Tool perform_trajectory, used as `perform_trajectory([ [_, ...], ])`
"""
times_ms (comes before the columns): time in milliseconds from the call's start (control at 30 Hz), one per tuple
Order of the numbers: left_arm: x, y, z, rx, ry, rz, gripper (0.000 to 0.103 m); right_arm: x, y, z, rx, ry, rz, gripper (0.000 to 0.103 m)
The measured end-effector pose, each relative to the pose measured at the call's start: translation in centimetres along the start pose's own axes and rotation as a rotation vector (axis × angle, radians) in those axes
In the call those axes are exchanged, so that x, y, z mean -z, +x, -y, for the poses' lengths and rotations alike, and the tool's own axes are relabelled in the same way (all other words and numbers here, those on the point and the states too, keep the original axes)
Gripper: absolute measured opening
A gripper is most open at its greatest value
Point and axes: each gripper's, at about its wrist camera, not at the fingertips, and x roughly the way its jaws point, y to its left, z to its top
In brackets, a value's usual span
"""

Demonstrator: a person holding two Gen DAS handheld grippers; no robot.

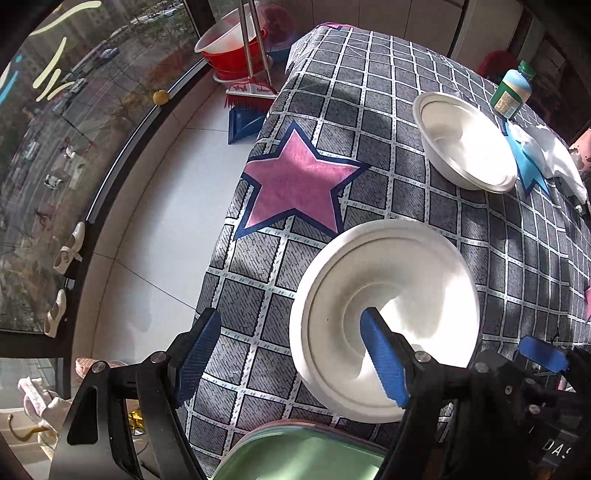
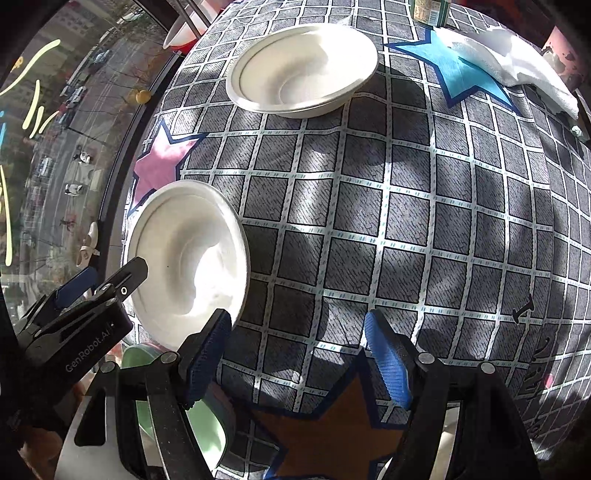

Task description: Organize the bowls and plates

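The surface [image 2: 406,221] wears a grey cloth checked with pale lines, printed with a pink star [image 1: 295,181], a blue star [image 2: 461,74] and a brown star [image 2: 332,424]. Both bowls, near [image 2: 184,254] and far [image 2: 299,70], are white. The tongs' pads [image 2: 388,365] are blue on black.

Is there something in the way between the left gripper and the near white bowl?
Nothing visible. The left gripper is open, and one blue finger already hangs over the near white bowl. Only checkered tablecloth lies around it.

Green plate [image 1: 295,458] cut off; bottle [image 2: 430,11] cropped.
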Motion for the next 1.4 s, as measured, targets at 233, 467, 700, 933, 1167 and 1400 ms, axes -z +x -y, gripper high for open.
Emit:
perform_trajectory([
  [233, -1.3, 2.1, 0.5, -0.016, 0.044, -0.021, 0.081, -2.0, 2.5, -0.8, -0.004, 0.018, -0.020, 0.076],
  [467, -1.7, 3.6, 0.4, -0.001, 0.037, -0.063, 0.081, -2.5, 3.8, -1.6, -0.017, 0.032, -0.041, 0.071],
  [700, -1.5, 4.3, 1.2, 0.052, 0.046, -0.090, 0.045, -2.5, 4.4, -2.4, -0.070, 0.033, -0.058, 0.036],
  [933, -1.1, 3.8, 3.1, 0.046, 0.096, -0.085, 0.042, -2.1, 4.9, -1.9, -0.099, 0.035, -0.079, 0.025],
  [1167, 1.0, 3.0, 6.6, 0.059, 0.168, -0.098, 0.041, -0.5, 4.3, -0.1, -0.106, 0.039, -0.104, 0.023],
  [1400, 2.9, 2.2, 9.6, 0.087, 0.215, -0.107, 0.041, 1.3, 3.1, 2.6, -0.102, 0.062, -0.108, 0.023],
])
